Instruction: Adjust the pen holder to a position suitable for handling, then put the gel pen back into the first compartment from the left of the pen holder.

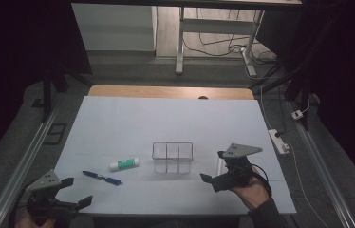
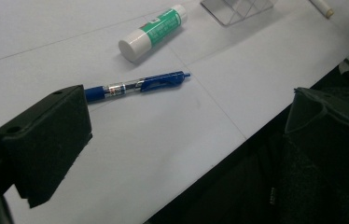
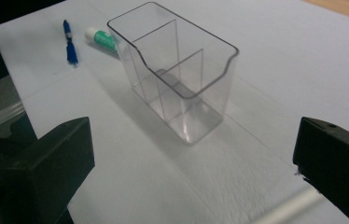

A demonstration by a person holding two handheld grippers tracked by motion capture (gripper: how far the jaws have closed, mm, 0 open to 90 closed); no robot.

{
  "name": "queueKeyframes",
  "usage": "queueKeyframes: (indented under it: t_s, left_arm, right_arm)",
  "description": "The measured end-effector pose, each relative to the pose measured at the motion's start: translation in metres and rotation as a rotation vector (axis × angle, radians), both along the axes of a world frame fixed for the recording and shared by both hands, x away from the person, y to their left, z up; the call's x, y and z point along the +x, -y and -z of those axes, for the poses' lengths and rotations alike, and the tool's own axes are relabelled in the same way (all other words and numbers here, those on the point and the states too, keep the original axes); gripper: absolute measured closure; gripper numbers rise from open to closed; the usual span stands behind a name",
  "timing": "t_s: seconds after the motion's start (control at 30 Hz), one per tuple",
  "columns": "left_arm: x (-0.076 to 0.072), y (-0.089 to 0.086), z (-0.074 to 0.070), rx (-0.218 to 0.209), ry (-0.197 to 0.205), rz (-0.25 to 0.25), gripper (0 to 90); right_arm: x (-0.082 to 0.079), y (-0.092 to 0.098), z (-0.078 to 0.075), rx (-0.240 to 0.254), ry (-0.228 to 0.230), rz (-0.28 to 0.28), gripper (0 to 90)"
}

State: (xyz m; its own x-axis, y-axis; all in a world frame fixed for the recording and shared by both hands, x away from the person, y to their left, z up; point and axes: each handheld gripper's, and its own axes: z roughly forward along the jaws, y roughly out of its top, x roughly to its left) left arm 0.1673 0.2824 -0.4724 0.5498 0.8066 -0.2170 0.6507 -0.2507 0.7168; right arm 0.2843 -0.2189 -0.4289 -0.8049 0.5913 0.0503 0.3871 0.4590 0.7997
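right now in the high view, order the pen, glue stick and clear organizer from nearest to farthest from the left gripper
From the left gripper:
1. Blue pen, just ahead, toward the table's middle.
2. Glue stick, beyond the pen.
3. Clear organizer, farthest, over by the right gripper.

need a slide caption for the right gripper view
Open right gripper facing a clear three-compartment organizer on the white table, blue pen and glue stick beyond.

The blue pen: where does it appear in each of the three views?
High view: blue pen lower left, on the white sheet.
Left gripper view: upper middle.
Right gripper view: top left.
Shared landmark: the glue stick beside it.
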Motion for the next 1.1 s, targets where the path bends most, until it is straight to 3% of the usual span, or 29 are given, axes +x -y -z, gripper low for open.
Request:
queueKeyframes:
  t_s: [0.17, 0.27, 0.47, 0.6, 1.1]
  left_arm:
    - [-0.001, 0.0, -0.001, 0.016, 0.029, -0.011, 0.0]
    - [-0.001, -0.001, 0.0, 0.014, 0.027, -0.026, 0.0]
    - [0.001, -0.002, 0.0, 0.005, 0.016, -0.012, 0.0]
    - [0.0, -0.003, 0.0, -0.008, 0.018, -0.008, 0.0]
    - [0.01, -0.001, 0.001, -0.017, 0.018, 0.028, 0.0]
  right_arm:
    - [-0.019, 0.02, 0.006, -0.006, 0.023, 0.099, 0.0]
    - [-0.03, 0.036, 0.013, -0.023, 0.012, 0.165, 0.0]
    - [-0.041, 0.052, 0.02, -0.039, -0.019, 0.203, 0.0]
    - [-0.046, 0.06, 0.025, -0.057, -0.056, 0.213, 0.0]
    - [-0.044, 0.059, 0.026, -0.067, -0.084, 0.188, 0.0]
